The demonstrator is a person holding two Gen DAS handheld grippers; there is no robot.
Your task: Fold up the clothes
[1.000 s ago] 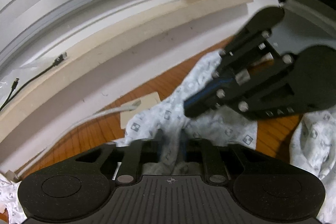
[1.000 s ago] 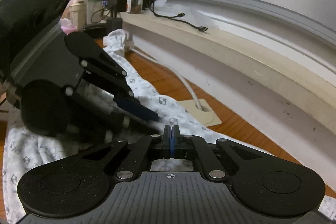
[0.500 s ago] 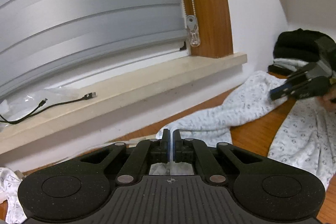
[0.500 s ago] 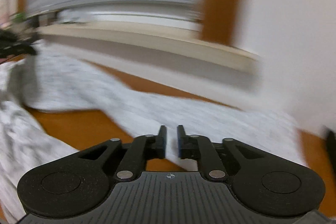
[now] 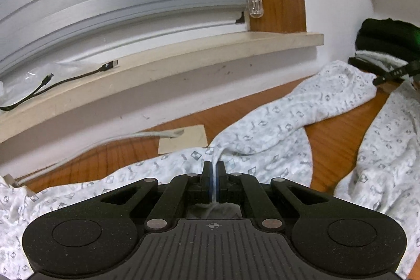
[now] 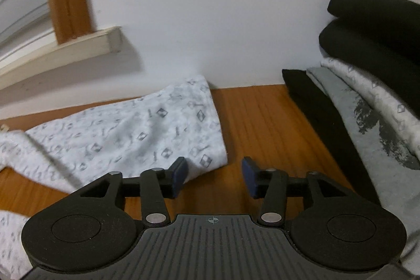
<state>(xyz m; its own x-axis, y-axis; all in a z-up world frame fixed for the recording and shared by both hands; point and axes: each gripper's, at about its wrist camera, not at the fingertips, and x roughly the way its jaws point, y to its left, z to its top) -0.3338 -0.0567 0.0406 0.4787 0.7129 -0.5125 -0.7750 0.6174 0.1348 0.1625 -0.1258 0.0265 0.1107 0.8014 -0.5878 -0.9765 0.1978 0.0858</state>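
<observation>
A white garment with a small grey print [image 5: 275, 127] lies spread over the wooden table. My left gripper [image 5: 214, 169] is shut on a pinched fold of that cloth near its middle. One sleeve or leg of the garment [image 6: 136, 133] stretches toward the wall in the right wrist view. My right gripper [image 6: 214, 169] hovers over the cuff end with its jaws opening; the left pad [image 6: 179, 172] overlaps the cuff's edge, the gap shows bare wood. Far right in the left wrist view, the right gripper's fingertips [image 5: 391, 74] show as a dark bar.
A stack of folded clothes, black and grey [image 6: 372, 85], sits against the wall at the right. A window sill [image 5: 183, 64] with a black cable [image 5: 65, 78] runs along the back. A white cable [image 5: 147, 135] and a beige pad [image 5: 183, 141] lie on the table [image 6: 262, 122].
My right gripper has swung from beside the left gripper far to the right end of the garment and opened. The left gripper stays shut on the cloth, which now lies stretched out.
</observation>
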